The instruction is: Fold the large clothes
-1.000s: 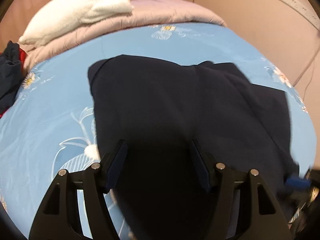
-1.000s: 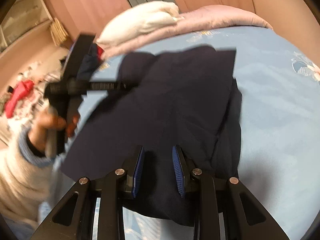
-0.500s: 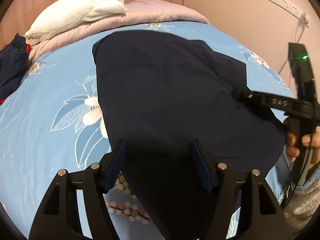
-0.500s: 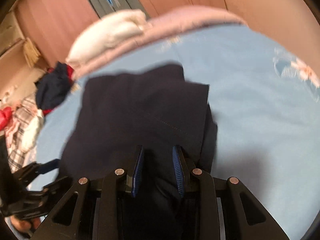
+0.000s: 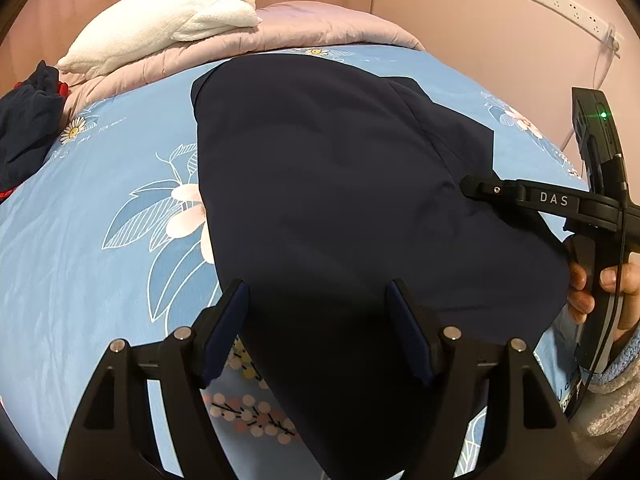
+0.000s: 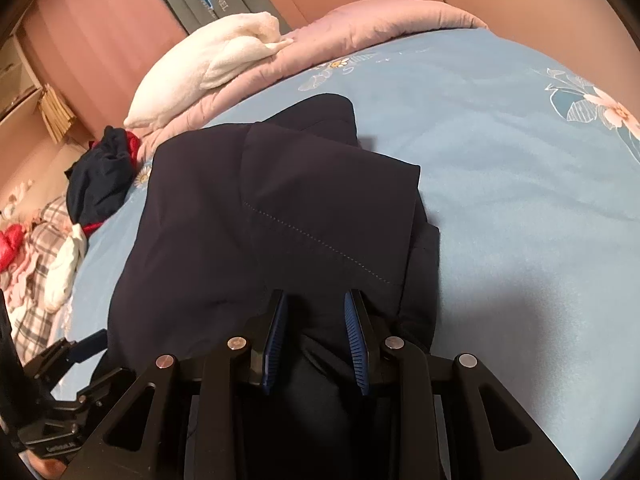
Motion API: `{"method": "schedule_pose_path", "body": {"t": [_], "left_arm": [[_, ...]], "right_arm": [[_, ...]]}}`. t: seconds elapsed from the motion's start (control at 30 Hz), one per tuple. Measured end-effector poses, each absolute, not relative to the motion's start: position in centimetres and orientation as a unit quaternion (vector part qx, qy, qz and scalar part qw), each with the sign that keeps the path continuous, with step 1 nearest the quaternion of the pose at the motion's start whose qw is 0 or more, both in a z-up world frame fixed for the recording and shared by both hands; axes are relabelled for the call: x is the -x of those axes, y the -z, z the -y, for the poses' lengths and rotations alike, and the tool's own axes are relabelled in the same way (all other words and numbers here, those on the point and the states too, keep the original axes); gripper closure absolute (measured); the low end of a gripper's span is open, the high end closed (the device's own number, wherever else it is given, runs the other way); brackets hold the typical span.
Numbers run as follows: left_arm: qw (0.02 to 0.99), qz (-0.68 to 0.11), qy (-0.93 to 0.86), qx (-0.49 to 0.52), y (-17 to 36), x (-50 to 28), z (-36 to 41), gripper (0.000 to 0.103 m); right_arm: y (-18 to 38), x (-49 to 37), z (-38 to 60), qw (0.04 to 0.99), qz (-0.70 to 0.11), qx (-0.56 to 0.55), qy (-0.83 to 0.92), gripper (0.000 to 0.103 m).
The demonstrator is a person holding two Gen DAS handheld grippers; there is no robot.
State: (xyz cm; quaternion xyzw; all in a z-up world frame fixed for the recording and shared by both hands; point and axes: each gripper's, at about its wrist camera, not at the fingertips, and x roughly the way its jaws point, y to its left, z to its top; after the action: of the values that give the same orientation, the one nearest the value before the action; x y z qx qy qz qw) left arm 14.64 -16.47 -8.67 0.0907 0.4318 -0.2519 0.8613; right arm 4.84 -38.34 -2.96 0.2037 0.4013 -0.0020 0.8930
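A large dark navy garment (image 5: 336, 184) lies partly folded on the blue floral bed sheet (image 5: 100, 208). It also shows in the right wrist view (image 6: 280, 208), with a stitched hem across the top layer. My left gripper (image 5: 318, 320) is open, its fingers wide apart over the garment's near edge. My right gripper (image 6: 316, 332) has its jaws part open with garment cloth between and under them; it also shows at the right of the left wrist view (image 5: 472, 190), resting on the garment's right side.
A white folded blanket (image 5: 168, 20) lies on a pink quilt (image 5: 320, 28) at the head of the bed. A dark navy and red clothes heap (image 6: 104, 172) sits at the bed's left edge. A wall with a power strip (image 5: 572, 8) stands to the right.
Both grippers drew back towards the near edge, so the garment now looks laid out flatter. The right gripper came into the left wrist view at the right.
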Motion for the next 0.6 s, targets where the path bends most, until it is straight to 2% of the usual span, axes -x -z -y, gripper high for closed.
{"method": "schedule_pose_path", "body": {"t": [0.4,0.47,0.53,0.6], "left_arm": [[0.861,-0.436,0.249,-0.082,8.7,-14.3,16.1,0.029],[0.860,-0.441,0.250,-0.065,8.5,-14.4,15.4,0.024],[0.856,-0.450,0.248,-0.048,8.6,-14.5,14.7,0.021],[0.854,-0.457,0.249,-0.029,8.5,-14.5,13.7,0.020]], "right_arm": [[3.4,-5.3,38.9,0.890,-0.401,-0.216,-0.003,0.075],[3.3,-5.2,39.0,0.889,-0.401,-0.219,-0.003,0.074],[3.1,-4.7,39.3,0.889,-0.399,-0.225,-0.006,0.072],[3.0,-4.2,39.6,0.888,-0.397,-0.233,-0.007,0.065]]}}
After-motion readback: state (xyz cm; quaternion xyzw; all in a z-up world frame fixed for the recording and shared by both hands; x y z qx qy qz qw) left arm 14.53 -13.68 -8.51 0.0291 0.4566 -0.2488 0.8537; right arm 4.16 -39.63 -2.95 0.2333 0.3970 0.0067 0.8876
